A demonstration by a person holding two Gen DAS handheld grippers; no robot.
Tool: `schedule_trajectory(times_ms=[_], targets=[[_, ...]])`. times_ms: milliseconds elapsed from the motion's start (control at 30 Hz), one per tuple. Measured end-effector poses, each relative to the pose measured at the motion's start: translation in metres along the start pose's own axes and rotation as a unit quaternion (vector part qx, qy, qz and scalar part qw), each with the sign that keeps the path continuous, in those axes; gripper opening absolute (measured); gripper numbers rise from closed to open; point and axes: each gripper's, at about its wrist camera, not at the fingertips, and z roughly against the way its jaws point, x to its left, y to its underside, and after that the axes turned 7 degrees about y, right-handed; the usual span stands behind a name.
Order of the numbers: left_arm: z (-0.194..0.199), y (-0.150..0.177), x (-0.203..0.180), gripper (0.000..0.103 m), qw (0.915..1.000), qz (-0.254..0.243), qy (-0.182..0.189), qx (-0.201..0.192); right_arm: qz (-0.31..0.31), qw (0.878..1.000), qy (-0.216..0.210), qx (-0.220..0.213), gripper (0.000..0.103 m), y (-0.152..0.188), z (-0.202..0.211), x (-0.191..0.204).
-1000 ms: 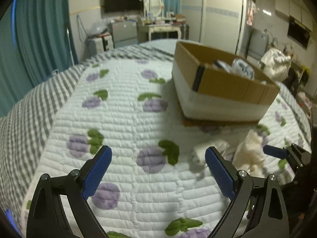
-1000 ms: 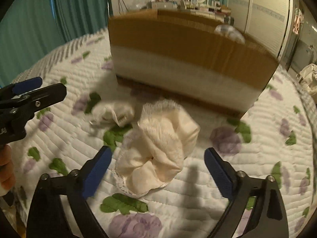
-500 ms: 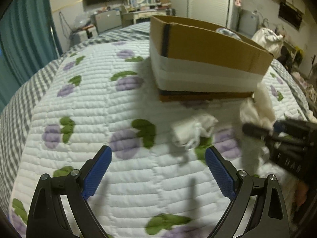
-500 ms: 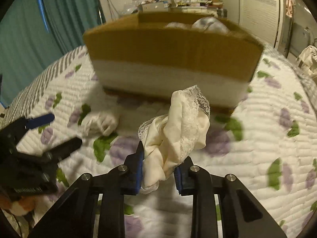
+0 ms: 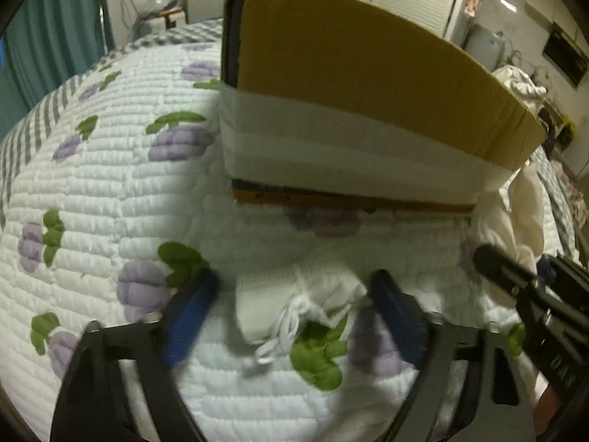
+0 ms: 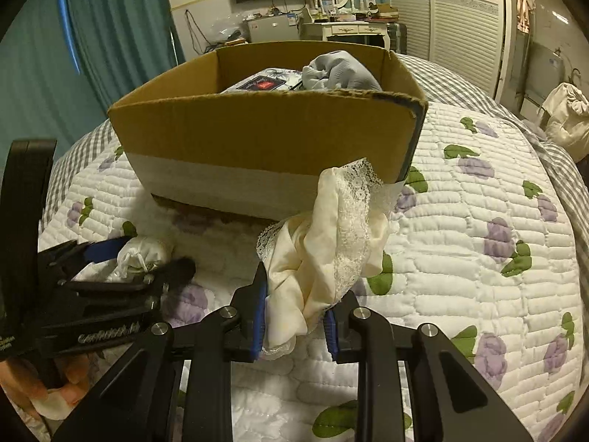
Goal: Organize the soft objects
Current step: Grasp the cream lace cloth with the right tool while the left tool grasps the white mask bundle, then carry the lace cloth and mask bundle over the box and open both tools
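A small white cloth bundle (image 5: 294,305) with loose strings lies on the quilt in front of the cardboard box (image 5: 368,84). My left gripper (image 5: 291,307) straddles it, jaws closing, with a blue pad on each side and no clear press on the cloth. In the right wrist view my right gripper (image 6: 294,316) is shut on a cream lace-trimmed cloth (image 6: 324,250), held off the quilt near the box's (image 6: 257,140) front right corner. The same cream cloth (image 5: 522,213) and right gripper (image 5: 515,276) show at the right edge of the left wrist view.
The open box holds a grey-blue cloth (image 6: 338,72) and a dark printed item (image 6: 261,83). It stands on a quilted bedspread (image 6: 478,276) with purple and green print. A hand (image 6: 33,386) holds the left gripper. Teal curtains and furniture stand behind.
My right gripper shut on the cream cloth and lifted it toward the box. My left gripper dropped forward over the white bundle and its jaws narrowed around it.
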Motion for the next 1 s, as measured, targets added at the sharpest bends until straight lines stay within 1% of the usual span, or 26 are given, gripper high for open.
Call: schedule_trajectory(times_ms=[33, 100, 233, 467, 600, 700, 833, 1000], targets=[[0.0, 0.0, -0.001, 0.067, 1.0, -0.002, 0.0, -0.001, 0.0, 1.0, 0.0, 0.0, 0.025, 0.0, 0.0, 0.0], [0.003, 0.0, -0.002, 0.057, 1.0, -0.006, -0.002, 0.001, 0.0, 1.0, 0.0, 0.0, 0.025, 0.0, 0.001, 0.001], [0.02, 0.006, -0.005, 0.056, 0.9999, -0.005, 0.011, 0.0, 0.002, 1.0, 0.001, -0.012, 0.025, 0.003, 0.015, 0.003], [0.073, 0.018, -0.014, 0.056, 0.9992, -0.02, -0.001, -0.034, -0.004, 0.999, -0.004, -0.037, 0.025, 0.006, 0.056, 0.003], [0.107, 0.019, -0.021, 0.056, 0.9976, -0.03, -0.006, -0.063, -0.002, 0.998, -0.006, -0.063, 0.025, 0.006, 0.092, 0.004], [0.131, 0.017, -0.035, 0.056, 0.9955, -0.04, -0.01, -0.086, 0.002, 0.996, -0.008, -0.085, 0.025, 0.003, 0.121, 0.009], [0.165, 0.011, -0.041, 0.056, 0.9914, -0.052, -0.012, -0.119, 0.007, 0.993, -0.011, -0.116, 0.025, 0.002, 0.161, 0.014], [0.202, 0.006, -0.054, 0.056, 0.9856, -0.063, -0.011, -0.157, 0.018, 0.989, -0.006, -0.148, 0.025, -0.004, 0.198, 0.023]])
